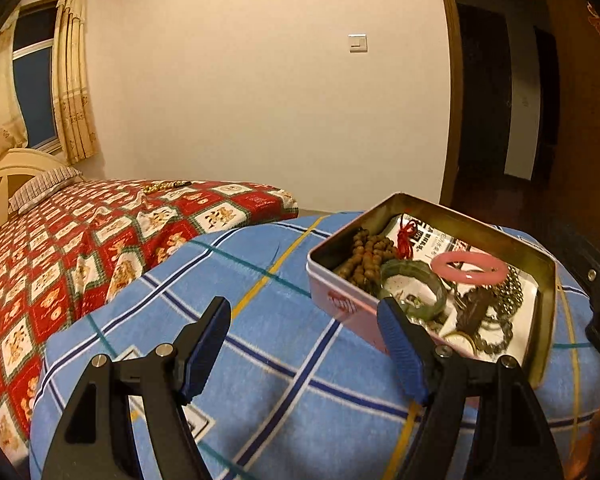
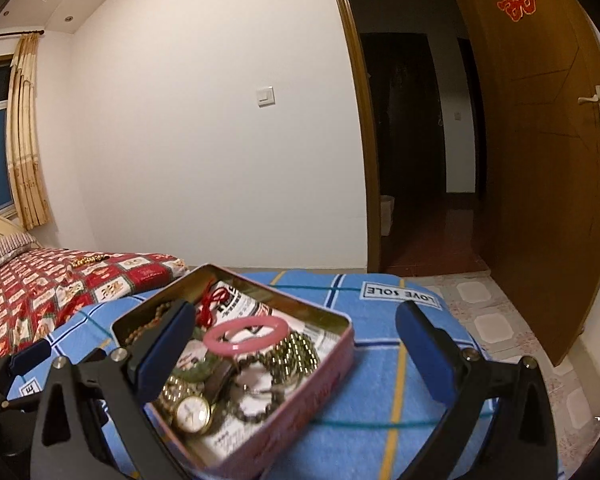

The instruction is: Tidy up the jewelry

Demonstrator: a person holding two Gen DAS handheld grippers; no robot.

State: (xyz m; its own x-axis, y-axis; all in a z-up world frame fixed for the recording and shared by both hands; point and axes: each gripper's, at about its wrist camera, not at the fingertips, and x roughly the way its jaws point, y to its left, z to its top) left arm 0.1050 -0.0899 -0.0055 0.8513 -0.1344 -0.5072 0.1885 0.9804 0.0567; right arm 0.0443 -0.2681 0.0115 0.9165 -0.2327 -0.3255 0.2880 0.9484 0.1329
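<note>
Left wrist: tin (image 1: 340,280), blanket (image 1: 260,360), bedspread (image 1: 60,260)

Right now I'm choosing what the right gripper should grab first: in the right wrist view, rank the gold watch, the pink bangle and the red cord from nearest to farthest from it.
From the right gripper, jaws open over the tin:
1. Gold watch, at the tin's near end.
2. Pink bangle, mid-tin, on top of the pile.
3. Red cord, at the far end.

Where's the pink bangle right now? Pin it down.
The pink bangle lies in the open tin, on top of the other jewelry, between the red cord and the gold watch.
</note>
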